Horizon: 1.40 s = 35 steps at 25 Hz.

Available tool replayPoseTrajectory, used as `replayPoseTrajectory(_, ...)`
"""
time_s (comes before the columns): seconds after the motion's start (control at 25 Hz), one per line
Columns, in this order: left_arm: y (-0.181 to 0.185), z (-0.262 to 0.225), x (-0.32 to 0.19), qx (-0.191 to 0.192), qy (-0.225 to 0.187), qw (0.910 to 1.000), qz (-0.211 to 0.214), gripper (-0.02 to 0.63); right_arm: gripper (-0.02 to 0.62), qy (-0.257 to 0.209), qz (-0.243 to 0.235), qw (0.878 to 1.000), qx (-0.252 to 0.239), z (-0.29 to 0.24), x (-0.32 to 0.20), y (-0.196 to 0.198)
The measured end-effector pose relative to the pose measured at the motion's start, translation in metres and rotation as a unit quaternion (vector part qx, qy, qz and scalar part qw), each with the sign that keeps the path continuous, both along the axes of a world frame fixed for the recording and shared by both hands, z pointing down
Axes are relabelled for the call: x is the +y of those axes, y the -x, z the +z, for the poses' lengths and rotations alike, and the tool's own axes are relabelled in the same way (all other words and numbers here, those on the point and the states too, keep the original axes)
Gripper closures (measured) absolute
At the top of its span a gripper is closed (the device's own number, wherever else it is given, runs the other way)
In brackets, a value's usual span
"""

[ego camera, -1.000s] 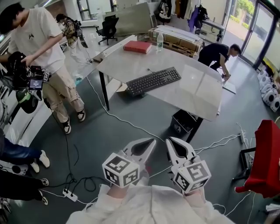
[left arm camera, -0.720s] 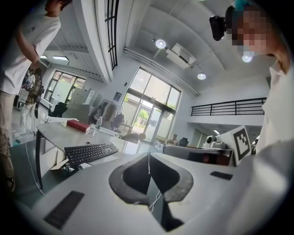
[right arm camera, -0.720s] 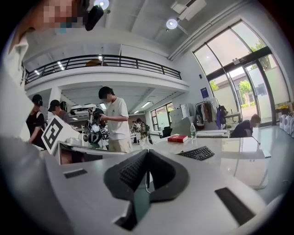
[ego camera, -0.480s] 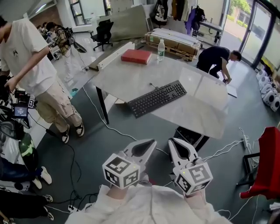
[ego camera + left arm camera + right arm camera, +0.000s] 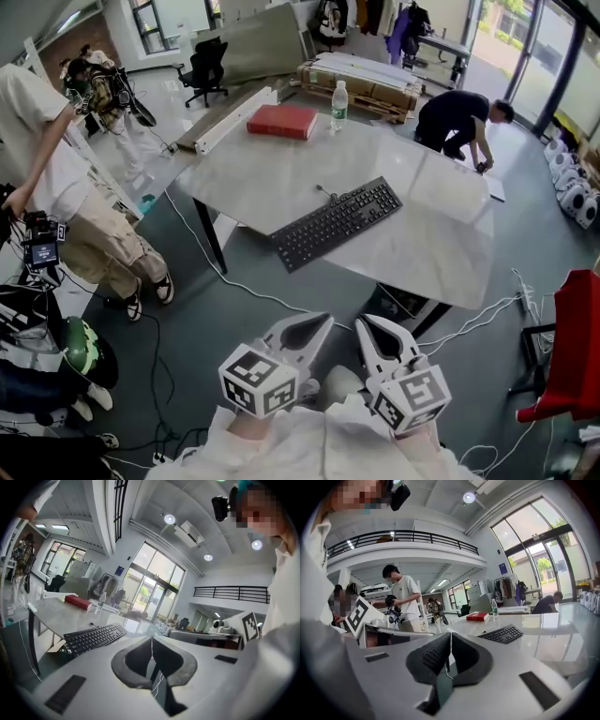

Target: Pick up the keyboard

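Note:
A black keyboard [image 5: 337, 222] lies slantwise near the front edge of a pale grey table [image 5: 441, 239], its cable running off its far side. It also shows in the left gripper view as the keyboard [image 5: 93, 638] and in the right gripper view as the keyboard [image 5: 503, 633]. My left gripper [image 5: 322, 323] and right gripper [image 5: 365, 325] are side by side low in the head view, well short of the table. Both are shut and hold nothing.
On the table's far side lie a red book [image 5: 281, 121] and a water bottle [image 5: 339, 103]. A dark bin [image 5: 405, 305] stands under the table, and white cables [image 5: 244, 281] run over the floor. A red chair [image 5: 570, 347] is at right. People stand at left; one person [image 5: 459, 122] bends behind the table.
Both grippers have come closer to the table, which now looks larger and nearer. The standing person at left has slid toward the frame's left edge. Both pairs of jaws stay shut.

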<state>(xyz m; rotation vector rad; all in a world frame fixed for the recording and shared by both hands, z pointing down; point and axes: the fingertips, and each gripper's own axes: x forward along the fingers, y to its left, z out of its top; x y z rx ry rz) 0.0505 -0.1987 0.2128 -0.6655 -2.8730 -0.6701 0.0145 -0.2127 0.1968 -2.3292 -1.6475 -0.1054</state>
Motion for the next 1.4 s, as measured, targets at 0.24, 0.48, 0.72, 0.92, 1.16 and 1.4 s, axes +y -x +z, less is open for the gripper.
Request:
replayPoseTrajectory(0.24,0.008,0.014,0.029,0.008,-0.011,0.9999,0.001,0.591,0.565,-0.006,0.006,1.000,0.007,0.010,0.033,0.012)
replayPoseTrajectory(0.48,0.018,0.017,0.082,0.007,-0.009,0.9999,-0.012,0.591,0.565,0.000,-0.007,1.000,0.005,0.012,0.089,0.023)
replayPoseTrajectory(0.72,0.046,0.016,0.143,0.002,-0.008,0.9997,-0.024,0.591,0.565,0.005,-0.019,1.000,0.000,0.005,0.152,0.053)
replayPoseTrajectory(0.92,0.067,0.011,0.184,0.004,-0.009,0.9993,-0.035,0.591,0.565,0.006,-0.034,0.999,-0.005,-0.002,0.198,0.075)
replayPoseTrajectory(1.16,0.088,0.016,0.226,0.004,-0.012,0.9984,-0.055,0.591,0.565,0.007,-0.057,0.998,-0.006,0.001,0.241,0.095)
replayPoseTrajectory(1.4,0.106,0.026,0.248,0.006,-0.024,0.9970,-0.073,0.591,0.565,-0.001,-0.073,0.997,-0.005,0.008,0.264,0.116)
